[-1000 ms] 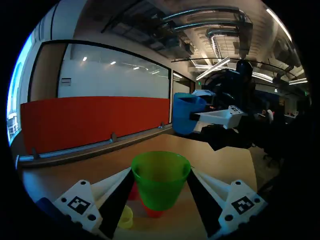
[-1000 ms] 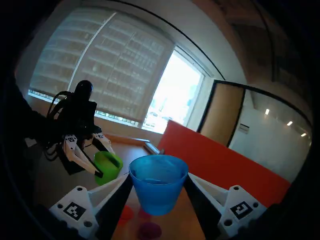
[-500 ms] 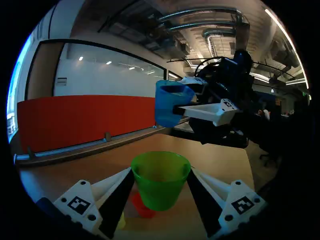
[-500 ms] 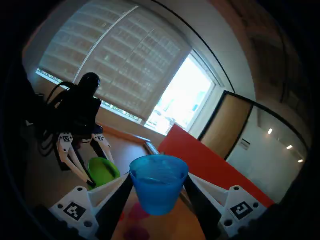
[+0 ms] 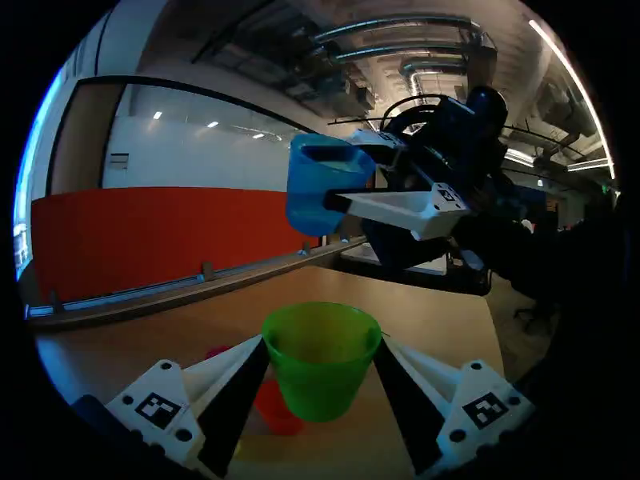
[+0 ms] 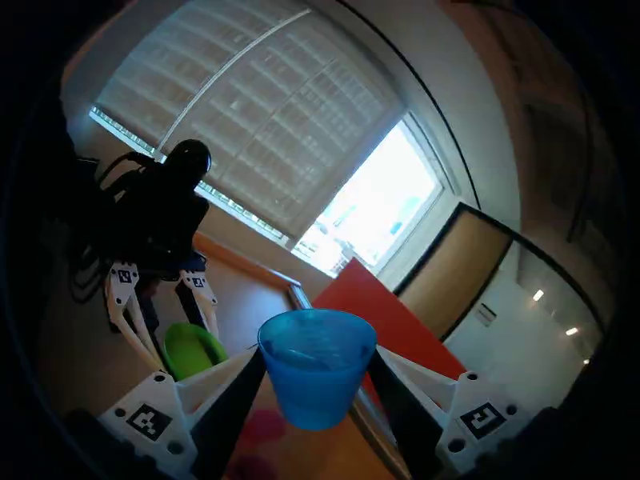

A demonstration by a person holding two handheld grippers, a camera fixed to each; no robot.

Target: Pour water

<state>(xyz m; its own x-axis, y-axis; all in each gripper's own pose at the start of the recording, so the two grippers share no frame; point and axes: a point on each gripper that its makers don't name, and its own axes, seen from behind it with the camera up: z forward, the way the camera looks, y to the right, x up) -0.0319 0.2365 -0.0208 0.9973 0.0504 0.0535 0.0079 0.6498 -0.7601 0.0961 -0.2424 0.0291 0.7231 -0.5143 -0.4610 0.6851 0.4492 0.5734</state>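
Left tool (image 5: 320,346) is at the bottom of the left gripper view, both fingers pressed against the sides of the green cup (image 5: 322,364), which stands upright between them with its mouth open to the ceiling, held above the bench (image 5: 436,316). Up at twelve o'clock from that cup, well above it and clear of it, comes the right tool (image 5: 334,172), and it has the blue cup (image 5: 318,192) pinched, one white finger across the near wall and the other behind. The blue cup leans a little, rim tipped toward one o'clock; nothing is running out of it. In the right gripper view the blue cup sits square between that tool's own two fingers, gripped on both sides, and a faint line shows inside it — whether that's water I can't tell. From there the green cup is down at eight o'clock, farther off, caught between the left tool's two long white fingers with a dark mass of handle and cable above. On the bench, a small red cup (image 5: 276,406) stands just at seven o'clock of the green one. Behind runs a red panel (image 5: 160,232) under glass — and on the other side a wide window with pale blinds (image 6: 240,136).
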